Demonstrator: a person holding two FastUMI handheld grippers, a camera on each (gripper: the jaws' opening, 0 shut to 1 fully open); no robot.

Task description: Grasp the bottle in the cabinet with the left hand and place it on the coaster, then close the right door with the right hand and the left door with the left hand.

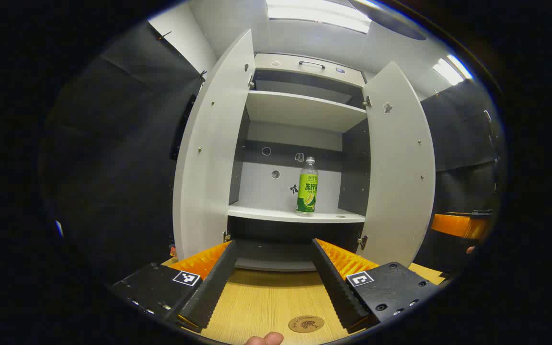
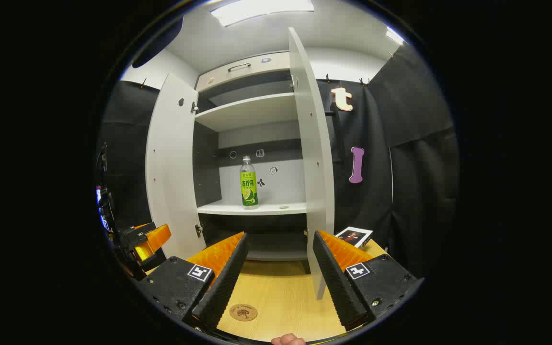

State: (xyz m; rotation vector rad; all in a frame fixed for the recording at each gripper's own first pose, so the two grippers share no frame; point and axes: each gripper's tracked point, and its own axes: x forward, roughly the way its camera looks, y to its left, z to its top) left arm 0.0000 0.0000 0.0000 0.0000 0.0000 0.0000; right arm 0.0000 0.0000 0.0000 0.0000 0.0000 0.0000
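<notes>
Left gripper view, left to right: left door (image 1: 209, 158) swung wide, bottle (image 1: 307, 187) upright on cabinet shelf (image 1: 266, 213) centre frame, long axis vertical, cap up, clear body, green-yellow label. Right door (image 1: 400, 167) open. Left gripper (image 1: 273, 282) fingers spread, nothing held, over table (image 1: 266, 302); coaster (image 1: 305, 324) bottom centre. Right gripper (image 2: 278, 273) fingers likewise spread, unladen.

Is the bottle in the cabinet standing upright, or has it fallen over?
Upright. The bottle stands on its base on the middle shelf, cap up, in both gripper views. Nothing touches it; both cabinet doors are open.
</notes>
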